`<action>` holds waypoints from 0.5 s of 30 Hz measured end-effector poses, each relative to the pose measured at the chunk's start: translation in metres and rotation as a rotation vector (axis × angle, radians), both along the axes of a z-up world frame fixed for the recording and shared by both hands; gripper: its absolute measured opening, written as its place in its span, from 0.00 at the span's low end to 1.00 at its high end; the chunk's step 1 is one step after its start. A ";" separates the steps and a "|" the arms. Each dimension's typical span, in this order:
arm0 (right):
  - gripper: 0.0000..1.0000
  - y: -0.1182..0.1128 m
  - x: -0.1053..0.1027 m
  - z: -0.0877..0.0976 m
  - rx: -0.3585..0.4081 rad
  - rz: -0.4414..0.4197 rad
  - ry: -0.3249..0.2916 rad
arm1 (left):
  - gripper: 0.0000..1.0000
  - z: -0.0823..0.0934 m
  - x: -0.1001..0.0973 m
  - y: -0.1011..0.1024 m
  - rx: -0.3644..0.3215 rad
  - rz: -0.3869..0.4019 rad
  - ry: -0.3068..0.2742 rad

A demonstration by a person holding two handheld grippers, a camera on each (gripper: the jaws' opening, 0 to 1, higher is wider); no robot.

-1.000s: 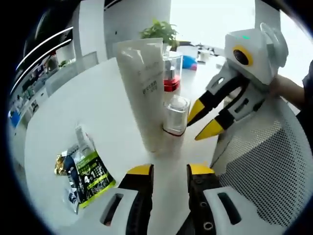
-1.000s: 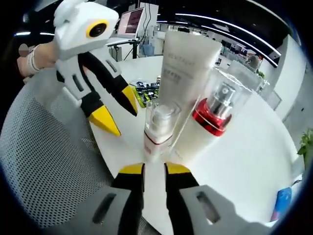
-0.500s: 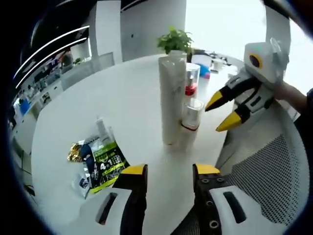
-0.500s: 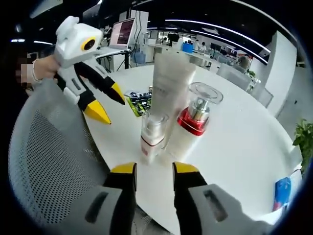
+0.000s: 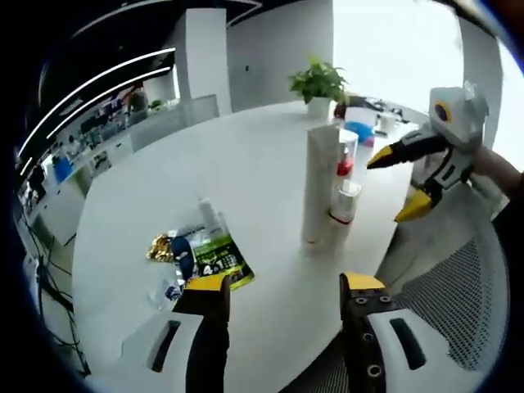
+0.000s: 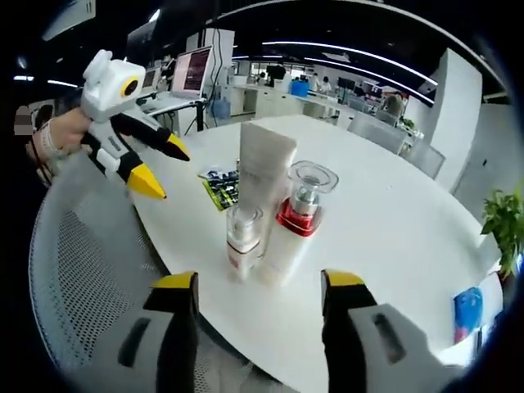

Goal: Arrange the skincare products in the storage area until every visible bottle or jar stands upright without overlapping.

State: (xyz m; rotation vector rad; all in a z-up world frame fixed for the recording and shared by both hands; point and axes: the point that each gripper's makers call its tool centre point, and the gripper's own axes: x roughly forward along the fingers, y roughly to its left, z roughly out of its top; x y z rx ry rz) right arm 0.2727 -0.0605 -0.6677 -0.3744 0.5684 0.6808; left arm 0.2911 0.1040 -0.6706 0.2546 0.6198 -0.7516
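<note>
- We see the left claw [image 5: 282,288] with its two yellow-tipped jaws spread wide and nothing between them, held above the near edge of the round white surface [image 5: 205,172]
- The right claw [image 6: 260,282] is likewise released, jaws well apart and empty, facing the same group of products from the other side
- Three skincare products stand upright in a tight cluster near the surface's edge: a tall white tube [image 5: 319,184], a bottle with a red collar and clear cap [image 5: 345,162], and a small clear-capped pump bottle [image 5: 341,205]
- In the right gripper view the tube [image 6: 264,172] stands behind, the small pump bottle [image 6: 243,237] in front on the left and the red-collared bottle [image 6: 295,219] just beside it on the right; they are so close that we cannot tell whether they touch
- Flat sachets [image 5: 195,255] in green, gold and blue lie on the surface well apart from the bottles, near the left claw's left jaw
- A mesh chair back [image 6: 90,286] sits at the surface's edge beside the cluster
- A potted plant [image 5: 321,82] stands at the far side of the surface
- In each view the other claw appears off to the side, open, clear of the bottles
</note>
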 end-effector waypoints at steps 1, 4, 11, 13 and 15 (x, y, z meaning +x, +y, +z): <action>0.68 0.000 0.000 0.002 0.004 -0.004 -0.004 | 0.55 0.001 0.000 0.002 0.000 0.010 -0.002; 0.74 0.000 0.001 0.008 0.011 -0.007 -0.013 | 0.60 0.002 -0.001 0.009 -0.005 0.046 0.005; 0.86 0.000 0.004 0.019 0.063 -0.031 -0.024 | 0.70 0.011 -0.003 0.024 -0.009 0.098 -0.012; 0.89 0.001 0.005 0.023 0.078 -0.028 -0.035 | 0.71 0.014 -0.004 0.027 -0.007 0.107 -0.018; 0.91 0.004 0.005 0.028 0.093 -0.015 -0.050 | 0.73 0.017 -0.005 0.029 -0.007 0.111 -0.022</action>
